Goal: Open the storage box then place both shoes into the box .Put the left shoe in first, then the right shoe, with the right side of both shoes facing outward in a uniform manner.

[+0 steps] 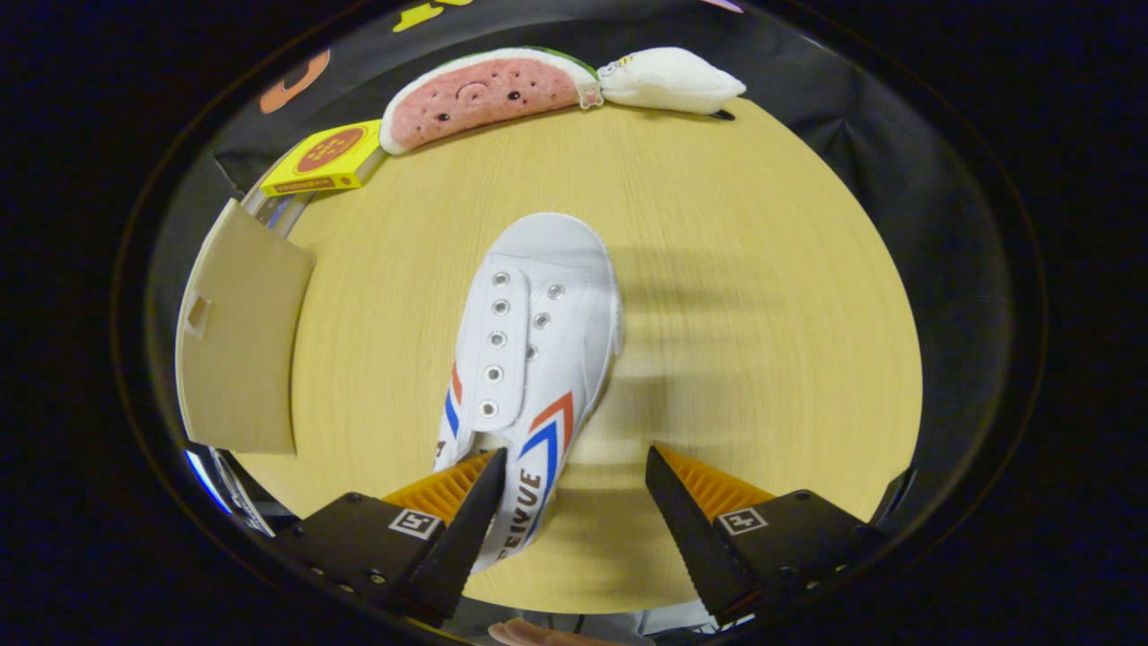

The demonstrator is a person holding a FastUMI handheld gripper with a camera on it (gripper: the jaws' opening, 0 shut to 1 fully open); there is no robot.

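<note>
A white canvas shoe (538,323) with red and blue stripes lies on the wooden table (762,314), toe pointing away from me. Its heel end reaches back between my fingers. My gripper (574,451) is open: one finger (475,511) sits at the shoe's opening against the printed side wall, while the other finger (682,520) stands clear of the shoe over bare table. Beside the shoe, on the side of the finger that touches it, a tan panel (238,341) of the storage box stands at the table's edge, with clear plastic showing below it.
Along the table's far edge lie a yellow carton (327,160), a watermelon-slice plush (489,94) and a white plush (668,81). Bare wood stretches beside the shoe on the side away from the box. A fingertip (529,633) shows below the gripper.
</note>
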